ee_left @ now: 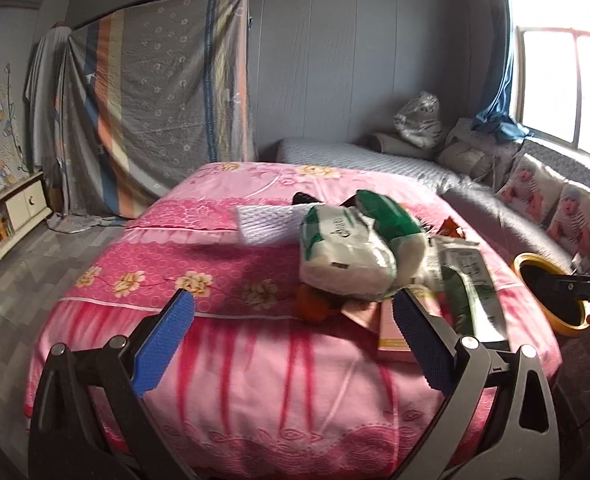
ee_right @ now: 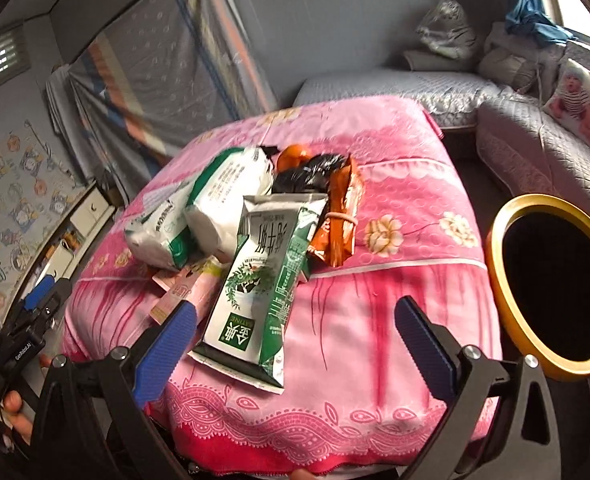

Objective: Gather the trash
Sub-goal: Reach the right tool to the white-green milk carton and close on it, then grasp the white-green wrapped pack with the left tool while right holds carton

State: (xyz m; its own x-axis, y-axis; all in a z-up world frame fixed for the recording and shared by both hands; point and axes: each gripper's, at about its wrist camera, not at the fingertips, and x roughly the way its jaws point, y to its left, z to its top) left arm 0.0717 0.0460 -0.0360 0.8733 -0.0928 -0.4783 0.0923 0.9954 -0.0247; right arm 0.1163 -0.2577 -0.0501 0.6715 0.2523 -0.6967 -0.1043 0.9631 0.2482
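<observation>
Both the left gripper [ee_left: 293,326] and right gripper [ee_right: 295,336] hang wide open, empty. The flattened milk carton [ee_right: 255,292] lies nearest on the pink table cover [ee_right: 355,340], by the bin [ee_right: 495,280]. Looks light, floppy, slick; pinching its near edge seems safest.

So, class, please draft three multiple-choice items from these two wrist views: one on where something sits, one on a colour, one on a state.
1. Where does the bin stand relative to the pink-covered table?
A. on top of it
B. beside its right edge
C. beyond its far end

2. What colour is the bin's rim?
A. yellow
B. blue
C. white

3. How is the right gripper?
A. shut on the milk carton
B. shut on nothing
C. open, holding nothing

Answers: 1 B, it stands off the cloth, to the right. 2 A, a yellow ring surrounds the dark opening. 3 C, the jaws stand wide apart, gripping nothing.
</observation>
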